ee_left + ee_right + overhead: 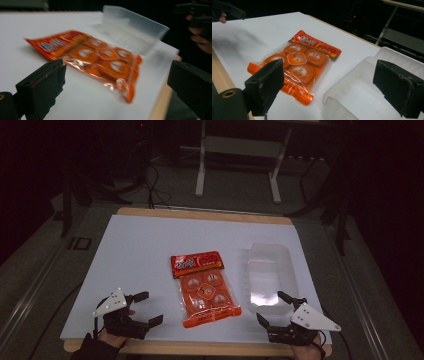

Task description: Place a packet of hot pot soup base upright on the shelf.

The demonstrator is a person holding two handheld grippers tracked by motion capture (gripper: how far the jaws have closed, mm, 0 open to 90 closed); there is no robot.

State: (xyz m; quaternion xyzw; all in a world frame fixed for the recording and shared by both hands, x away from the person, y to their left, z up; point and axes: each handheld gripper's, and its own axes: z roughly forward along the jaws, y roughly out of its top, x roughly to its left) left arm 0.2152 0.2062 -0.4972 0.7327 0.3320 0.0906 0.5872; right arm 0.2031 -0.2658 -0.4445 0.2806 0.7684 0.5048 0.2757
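Note:
An orange snack bag (204, 287) with several round cakes inside lies flat in the middle of the white table top (140, 250). A clear plastic tub (270, 272) stands to its right. My left gripper (145, 309) hovers open near the front left edge, its jaws turned toward the bag (95, 60) and nothing between them. My right gripper (272, 307) is open at the front right, just before the tub's near end. In the right gripper view the bag (299, 65) lies left of the tub (367, 90).
The table's wooden edge (200, 347) runs along the front. Behind the table stand a white frame (237, 157) and dark cables on the floor. Bare white surface stretches left of the bag.

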